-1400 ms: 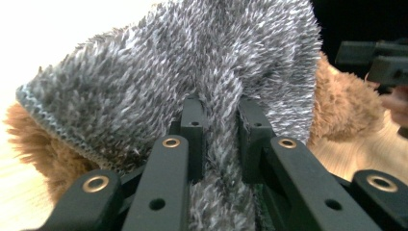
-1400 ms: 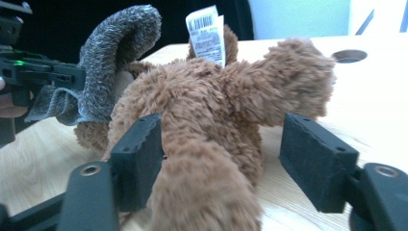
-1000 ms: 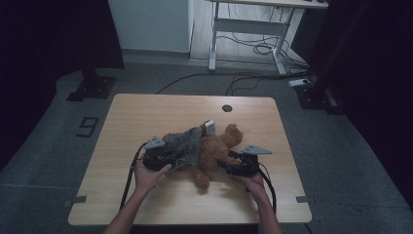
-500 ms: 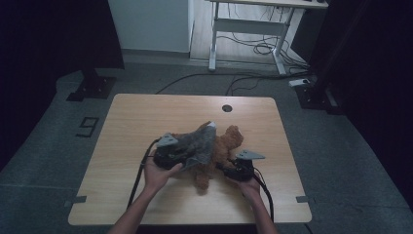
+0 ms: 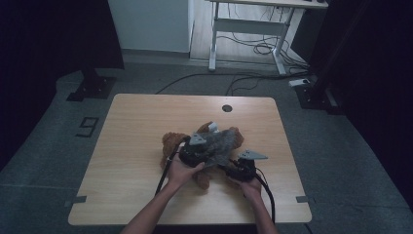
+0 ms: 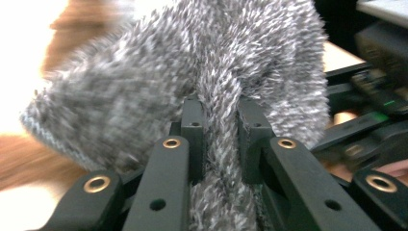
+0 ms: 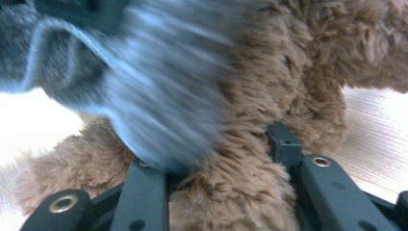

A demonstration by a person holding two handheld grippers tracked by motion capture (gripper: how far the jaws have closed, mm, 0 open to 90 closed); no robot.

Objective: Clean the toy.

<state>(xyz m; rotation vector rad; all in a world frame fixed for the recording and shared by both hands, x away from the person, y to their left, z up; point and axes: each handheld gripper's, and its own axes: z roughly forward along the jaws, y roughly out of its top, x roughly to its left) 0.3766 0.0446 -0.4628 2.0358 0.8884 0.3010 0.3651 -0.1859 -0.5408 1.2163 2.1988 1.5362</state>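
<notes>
Okay, brown plush bear [image 5: 170,142] lies on the wooden table [image 5: 141,122], a bit right of the table's middle, toward the person's edge. A grey knit sweater [image 5: 219,144] sits over the bear's upper part; the bear's brown limbs stick out on the left side and under the sweater.

Left gripper [image 5: 195,152] is on the bear's left-middle, hand behind it. In the left gripper view its jaws are pinched together on a fold of the sweater [image 6: 219,96]; the knit is squeezed thin between the two black pads, fabric bunching above and below them. Clamped, no gap.

Right gripper [image 5: 242,168] is just right of the bear, near its lower end, hand at the table's near edge. In the right gripper view its jaws have just been closing, and brown fur of the bear [image 7: 250,159] sits between them; the right pad presses into the fur, the left pad is hidden behind blurred sweater [image 7: 163,96]. Reads as gripping the bear's body.

The sweater stretches between the two grippers across the bear. Cables trail from both grippers back toward the person. A round hole [image 5: 227,108] is in the table beyond the bear.
</notes>
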